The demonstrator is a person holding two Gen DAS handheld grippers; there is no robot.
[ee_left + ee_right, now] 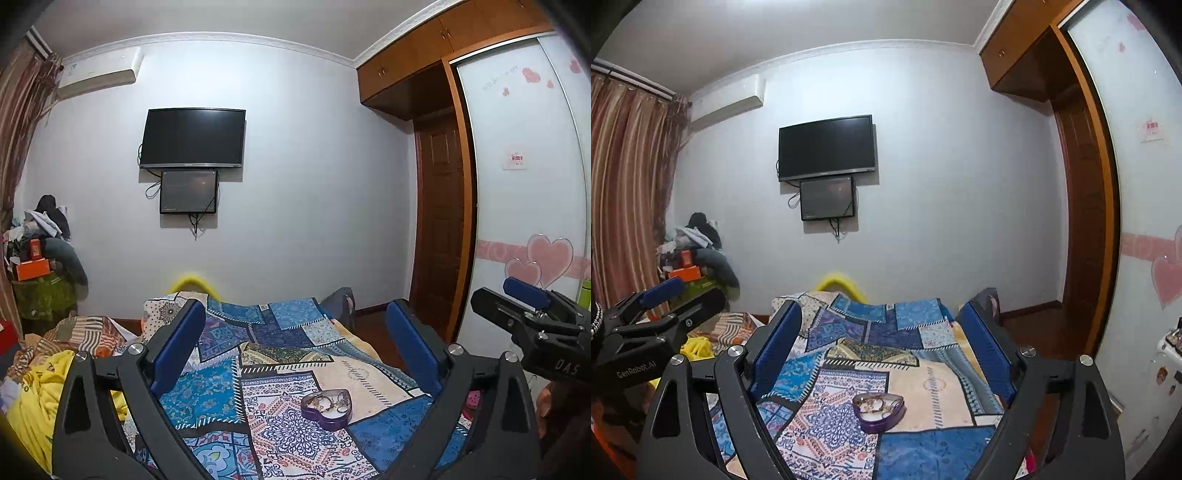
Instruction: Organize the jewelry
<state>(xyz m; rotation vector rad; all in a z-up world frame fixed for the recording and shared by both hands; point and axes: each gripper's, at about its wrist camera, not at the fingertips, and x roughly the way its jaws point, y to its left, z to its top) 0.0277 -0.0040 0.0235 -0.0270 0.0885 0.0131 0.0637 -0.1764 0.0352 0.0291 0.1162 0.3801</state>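
Note:
A purple heart-shaped tin (pixel 327 408) lies on the patchwork blanket (pixel 373 376) of a bed, with gold-coloured jewelry (pixel 328 401) heaped inside it. My left gripper (pixel 294 325) hangs above the bed, open, with nothing between its blue pads. The tin lies below and ahead of it, untouched. In the right wrist view the same tin (pixel 879 408) sits on the blanket (pixel 942 384) under my right gripper (pixel 881 325), which is also open and empty. Each gripper shows at the edge of the other's view: the right gripper (pixel 528 306) and the left gripper (pixel 665 295).
Yellow and striped clothes (pixel 40 384) are heaped on the bed's left side. A cluttered pile with an orange box (pixel 31 269) stands in the far left corner. A TV (pixel 194 138) hangs on the far wall. A wardrobe with heart stickers (pixel 532 221) and a wooden door (pixel 439 229) are at the right.

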